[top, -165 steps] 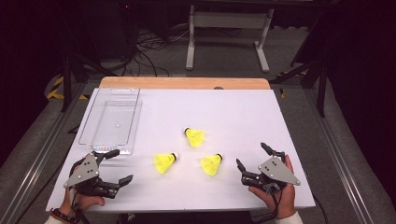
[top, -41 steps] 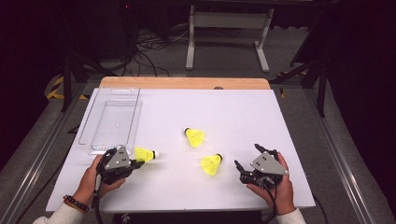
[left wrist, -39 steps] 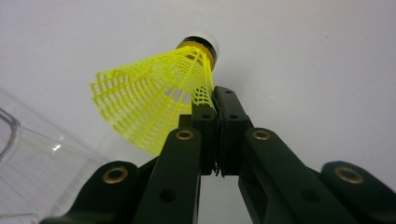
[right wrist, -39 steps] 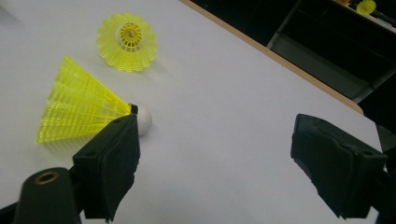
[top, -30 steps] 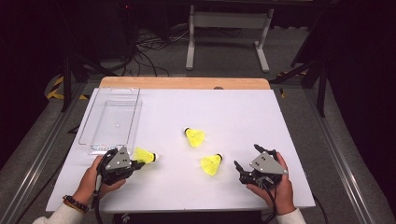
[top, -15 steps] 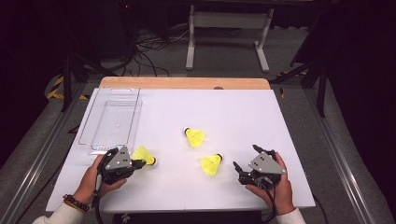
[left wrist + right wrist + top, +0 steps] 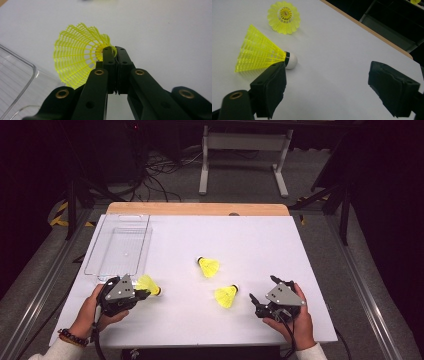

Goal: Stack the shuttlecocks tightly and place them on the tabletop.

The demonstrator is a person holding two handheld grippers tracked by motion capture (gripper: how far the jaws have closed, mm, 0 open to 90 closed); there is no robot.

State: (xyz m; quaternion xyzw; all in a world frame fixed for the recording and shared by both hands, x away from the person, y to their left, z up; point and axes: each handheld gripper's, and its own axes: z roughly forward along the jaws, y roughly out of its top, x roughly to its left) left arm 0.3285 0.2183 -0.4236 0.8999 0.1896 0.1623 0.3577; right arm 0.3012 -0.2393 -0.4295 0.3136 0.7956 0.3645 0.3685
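My left gripper (image 7: pixel 145 292) is shut on a yellow shuttlecock (image 7: pixel 148 283) near the table's front left, just in front of the clear tray (image 7: pixel 98 265). In the left gripper view the jaws (image 7: pixel 115 53) pinch the shuttlecock (image 7: pixel 77 53) near its head, and its skirt fans out to the left. Two more yellow shuttlecocks lie on the white table: one in the middle (image 7: pixel 209 266), one nearer the front (image 7: pixel 226 295). My right gripper (image 7: pixel 262 291) rests open at the front right. In its view the gripper (image 7: pixel 329 85) has the near shuttlecock (image 7: pixel 259 53) beside its left jaw.
The clear tray's corner (image 7: pixel 17 75) shows at the left of the left gripper view. A wooden strip (image 7: pixel 200 208) runs along the table's far edge. The second shuttlecock (image 7: pixel 284 17) lies farther off in the right gripper view. Dark floor, cables and a stand surround the table.
The left gripper came up from the front left, shut on a shuttlecock that lay on the table and carried it left toward the tray. The right gripper shifted slightly.
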